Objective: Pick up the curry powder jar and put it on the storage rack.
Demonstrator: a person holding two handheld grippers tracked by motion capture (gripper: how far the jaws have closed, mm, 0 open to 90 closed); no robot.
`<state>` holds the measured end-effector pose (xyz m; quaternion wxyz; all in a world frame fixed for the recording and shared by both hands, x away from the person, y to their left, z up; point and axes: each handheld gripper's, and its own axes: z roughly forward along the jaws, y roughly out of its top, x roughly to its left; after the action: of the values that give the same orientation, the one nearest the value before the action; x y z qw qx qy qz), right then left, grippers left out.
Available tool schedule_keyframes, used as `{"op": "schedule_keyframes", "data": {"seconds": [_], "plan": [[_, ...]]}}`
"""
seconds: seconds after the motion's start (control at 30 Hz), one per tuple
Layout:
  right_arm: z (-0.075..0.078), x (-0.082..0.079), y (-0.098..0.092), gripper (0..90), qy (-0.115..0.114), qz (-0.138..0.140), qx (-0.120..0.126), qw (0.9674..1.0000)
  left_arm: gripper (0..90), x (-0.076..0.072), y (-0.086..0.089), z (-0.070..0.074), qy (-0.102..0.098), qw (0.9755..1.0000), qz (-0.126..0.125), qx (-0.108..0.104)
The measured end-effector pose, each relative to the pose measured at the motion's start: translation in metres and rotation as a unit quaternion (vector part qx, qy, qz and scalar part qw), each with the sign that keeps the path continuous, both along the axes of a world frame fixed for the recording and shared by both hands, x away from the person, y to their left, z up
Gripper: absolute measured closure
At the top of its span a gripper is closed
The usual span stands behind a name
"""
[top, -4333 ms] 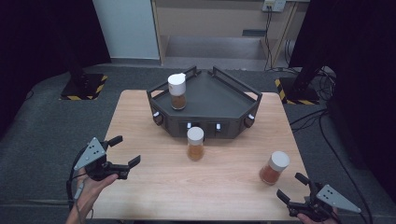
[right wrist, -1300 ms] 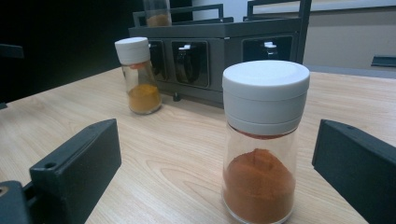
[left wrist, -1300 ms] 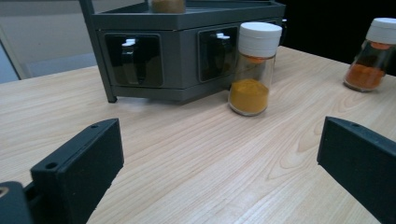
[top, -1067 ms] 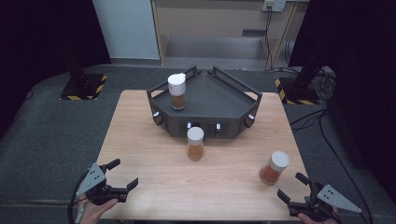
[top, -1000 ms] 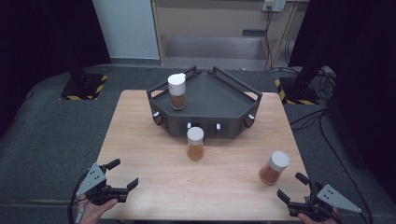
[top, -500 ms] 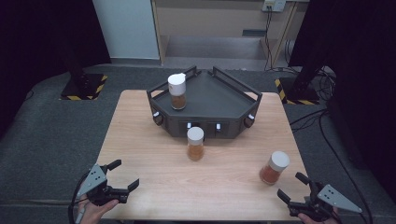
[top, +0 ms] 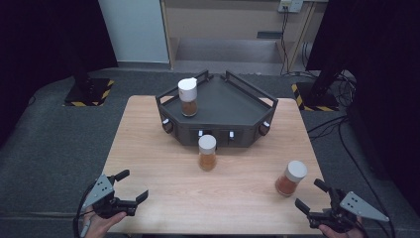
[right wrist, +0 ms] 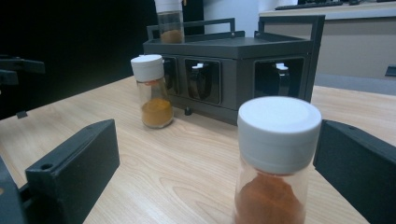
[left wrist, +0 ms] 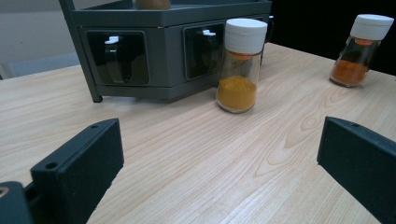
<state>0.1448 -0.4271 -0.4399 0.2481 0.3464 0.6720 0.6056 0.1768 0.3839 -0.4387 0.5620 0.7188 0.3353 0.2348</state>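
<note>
Black jaws of the left gripper [top: 120,194] stand spread and empty at the lower left of the high view, over the near edge of the pale wooden bench [top: 148,148], held low in a hand that comes in from the bottom edge. Further right, at mid-frame, a white-capped jar of yellow powder [top: 207,152] stands upright just in front of the dark grey rack [top: 237,106], well apart from either gripper; a third jar [top: 187,97] stands on the rack's top at its left end. At the lower right, the jar of red-orange powder [top: 290,178] stands upright, its long axis vertical, just ahead and slightly left of the right gripper [top: 317,203], which is much the nearer one to it. In the right gripper view that jar [right wrist: 275,158] rises between the two parted jaws, untouched by either. The right hand sits low and level, aimed forward at the jar, so a short advance looks enough to bracket it.
</note>
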Motion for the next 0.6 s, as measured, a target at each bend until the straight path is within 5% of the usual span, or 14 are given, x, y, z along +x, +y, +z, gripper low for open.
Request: {"op": "schedule_keyframes", "data": {"seconds": [0.6], "plan": [[0.05,0.03,0.004,0.8,-0.012,0.049,0.002,0.9987,0.0,0.001,0.002,-0.001,0.003,1.0,-0.002,-0.005]]}}
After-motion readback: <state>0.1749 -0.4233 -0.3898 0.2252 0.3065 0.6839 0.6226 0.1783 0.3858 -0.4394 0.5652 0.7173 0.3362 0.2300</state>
